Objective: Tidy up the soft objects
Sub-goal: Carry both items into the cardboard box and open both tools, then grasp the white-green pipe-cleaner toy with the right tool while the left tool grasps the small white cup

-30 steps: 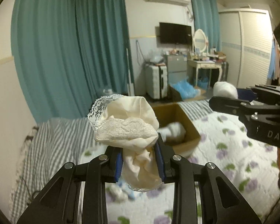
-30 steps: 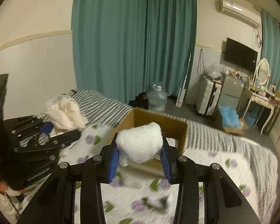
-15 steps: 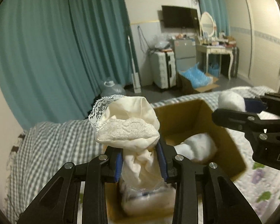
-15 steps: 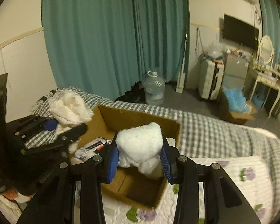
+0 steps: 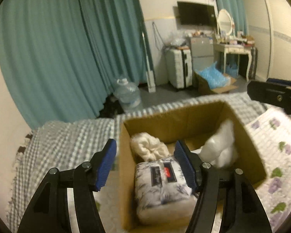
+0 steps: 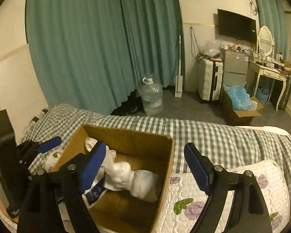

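Both bundles gone from the jaws since a second ago: cream lace cloth (image 5: 148, 148) and white fluffy piece (image 5: 220, 148) now lie in the cardboard box (image 5: 126, 167) on the bed (image 6: 213, 141). Left tool (image 5: 145, 164) released, jaws just opened, nothing between the blue pads; it hovers over the near left part of the box. Right tool (image 6: 143, 167) also released, jaws just opened wide, no pad touching anything; it sits above the box's right wall. In the left wrist view, cream cloth lies at the far left of the box, white piece at the far right, against the wall. A folded floral bedding pack (image 5: 163, 178) fills the near part of the box, just in front of the cream cloth. Box stands partly on the grey checked sheet (image 5: 67, 141), partly on the flowered quilt (image 6: 213, 200). Teal curtains (image 6: 91, 44) and a water jug (image 6: 152, 97) stand far behind the bed.
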Motion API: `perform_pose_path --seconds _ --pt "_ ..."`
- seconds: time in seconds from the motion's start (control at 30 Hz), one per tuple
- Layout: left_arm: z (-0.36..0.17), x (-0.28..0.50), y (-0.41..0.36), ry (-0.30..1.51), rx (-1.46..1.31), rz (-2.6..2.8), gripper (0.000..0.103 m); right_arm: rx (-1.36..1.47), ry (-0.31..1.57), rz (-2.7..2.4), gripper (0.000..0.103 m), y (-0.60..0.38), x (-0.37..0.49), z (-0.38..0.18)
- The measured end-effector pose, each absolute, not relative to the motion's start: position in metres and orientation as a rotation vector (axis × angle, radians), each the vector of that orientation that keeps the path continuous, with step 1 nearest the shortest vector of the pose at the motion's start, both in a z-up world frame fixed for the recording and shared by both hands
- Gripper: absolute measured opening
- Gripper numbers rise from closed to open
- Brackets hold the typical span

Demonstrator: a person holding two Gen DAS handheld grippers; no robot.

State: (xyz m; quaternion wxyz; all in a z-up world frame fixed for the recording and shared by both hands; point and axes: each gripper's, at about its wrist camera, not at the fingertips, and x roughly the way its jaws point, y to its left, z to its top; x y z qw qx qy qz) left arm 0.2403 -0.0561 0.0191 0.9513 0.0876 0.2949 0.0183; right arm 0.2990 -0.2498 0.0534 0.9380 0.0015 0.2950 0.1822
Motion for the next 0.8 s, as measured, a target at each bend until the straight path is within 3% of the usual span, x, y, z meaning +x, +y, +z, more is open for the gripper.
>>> perform_pose_path --seconds 0.17,0.23,0.43,0.63,0.8 --pt "0.078 0.18 -0.047 0.497 0.164 0.032 0.065 -0.029 0.563 0.363 0.091 -0.255 0.258 0.099" --pt "0.102 0.15 -0.043 0.445 0.156 0.06 0.082 -0.058 0.541 0.351 0.092 -0.257 0.234 0.122" --pt "0.136 0.09 -0.035 0.382 0.106 0.109 0.083 -0.102 0.505 0.364 0.096 -0.266 0.169 0.161" --pt "0.11 0.058 -0.044 0.407 0.082 0.118 0.083 -0.204 0.556 0.407 0.096 -0.274 0.116 0.139" --pt "0.054 0.063 -0.063 0.508 0.055 0.109 0.083 -0.245 0.631 0.436 0.096 -0.274 0.11 0.076"
